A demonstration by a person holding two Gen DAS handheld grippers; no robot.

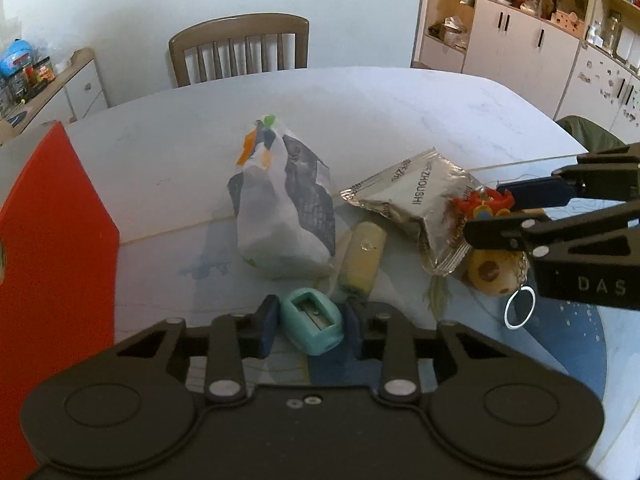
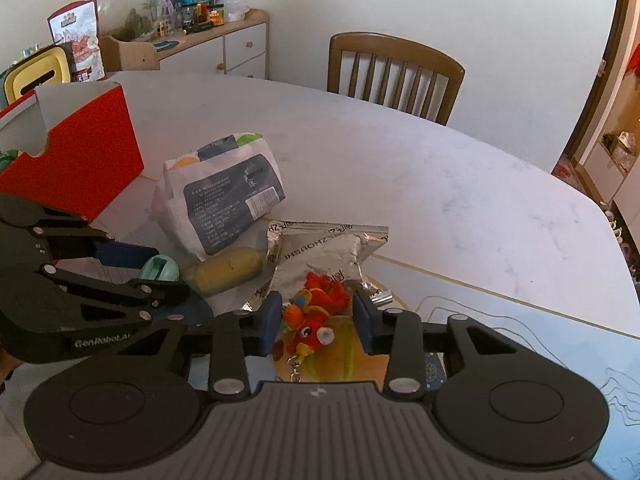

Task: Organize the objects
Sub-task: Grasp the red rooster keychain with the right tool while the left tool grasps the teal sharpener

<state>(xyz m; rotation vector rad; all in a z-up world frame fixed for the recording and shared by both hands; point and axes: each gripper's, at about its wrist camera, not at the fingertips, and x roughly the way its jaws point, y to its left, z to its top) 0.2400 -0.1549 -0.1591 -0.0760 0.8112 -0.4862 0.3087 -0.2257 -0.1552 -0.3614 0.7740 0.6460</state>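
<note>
From my left wrist camera I see the left gripper (image 1: 310, 325) low over the table (image 1: 400, 120), its two blue pads spread to either side of a teal pencil sharpener (image 1: 313, 321); the sharpener sits between them, and whether the pads touch it I cannot tell, so I read this gripper as parted around it, not clamped. Just beyond the sharpener lies a yellow oblong piece (image 1: 362, 258), and beside that a white and dark snack bag (image 1: 284, 216) stands crumpled. A silver foil packet (image 1: 416, 204) lies to the right of them. A red box (image 1: 52, 240) stands at the left edge. Entering from the right, the right gripper (image 1: 488, 216) reaches over an orange plush keychain toy (image 1: 480, 204) that rests against the foil packet, with a metal ring (image 1: 519, 306) hanging below. From my right wrist camera, the right gripper (image 2: 317, 322) has its pads apart on each side of the plush toy (image 2: 314, 316), which lies right between them on a yellowish object; a gap shows on both sides, so the grip is loose. The foil packet (image 2: 320, 248) lies just past the toy, the snack bag (image 2: 224, 200) and yellow piece (image 2: 228, 270) further left. The left gripper (image 2: 154, 274) comes in from the left around the sharpener (image 2: 160, 269), near the red box (image 2: 88, 160).
</note>
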